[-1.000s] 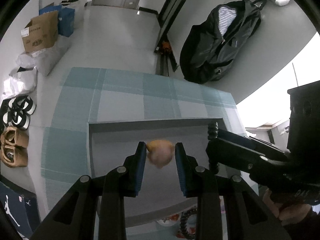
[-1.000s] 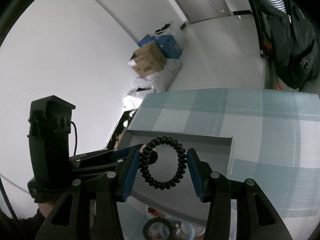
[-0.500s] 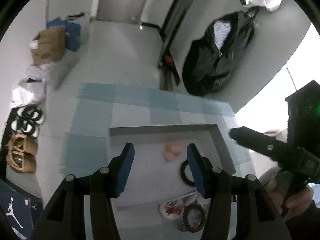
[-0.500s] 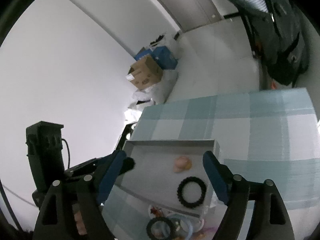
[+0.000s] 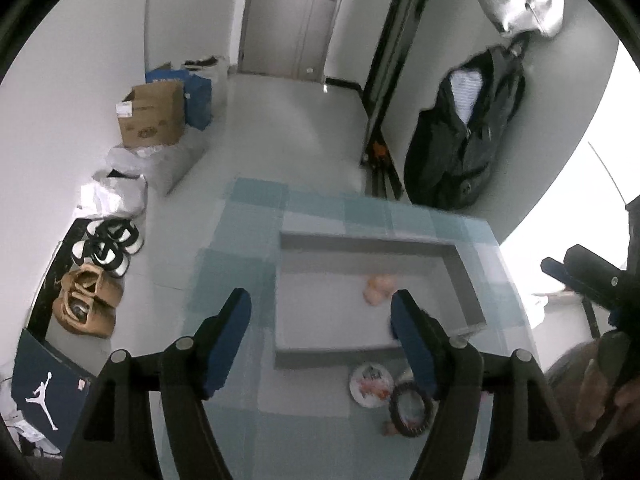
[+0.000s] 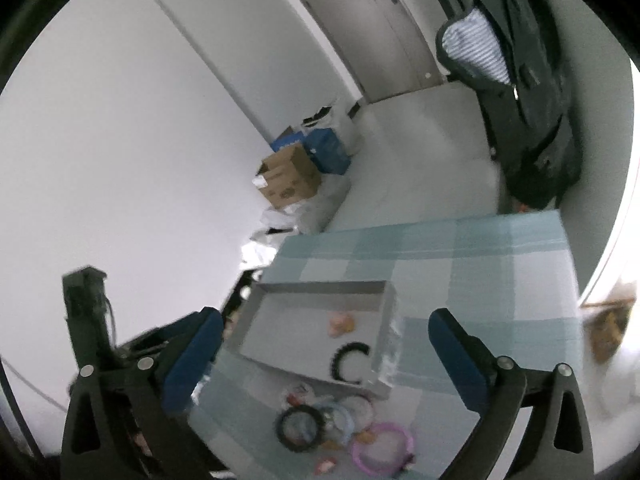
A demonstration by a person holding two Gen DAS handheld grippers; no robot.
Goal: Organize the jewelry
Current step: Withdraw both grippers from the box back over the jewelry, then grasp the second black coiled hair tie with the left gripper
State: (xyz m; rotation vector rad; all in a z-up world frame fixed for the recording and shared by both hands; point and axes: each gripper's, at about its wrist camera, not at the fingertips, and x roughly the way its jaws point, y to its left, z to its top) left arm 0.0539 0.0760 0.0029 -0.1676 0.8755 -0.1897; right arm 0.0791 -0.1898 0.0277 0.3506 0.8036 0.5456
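Both claws are opening with nothing between the pads: left claw, right claw. Loose bracelets crowd the desk near edge, blurred. Beyond, the grey tray holds a black beaded bracelet, partly cut by its wall, and a peach trinket.

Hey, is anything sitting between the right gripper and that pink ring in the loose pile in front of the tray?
Nothing visible blocks it. The right gripper, its fingers opening with nothing between them, hangs above the table; the pink ring lies exposed at the pile's near edge, touching only neighbouring rings, with the grey tray beyond it.
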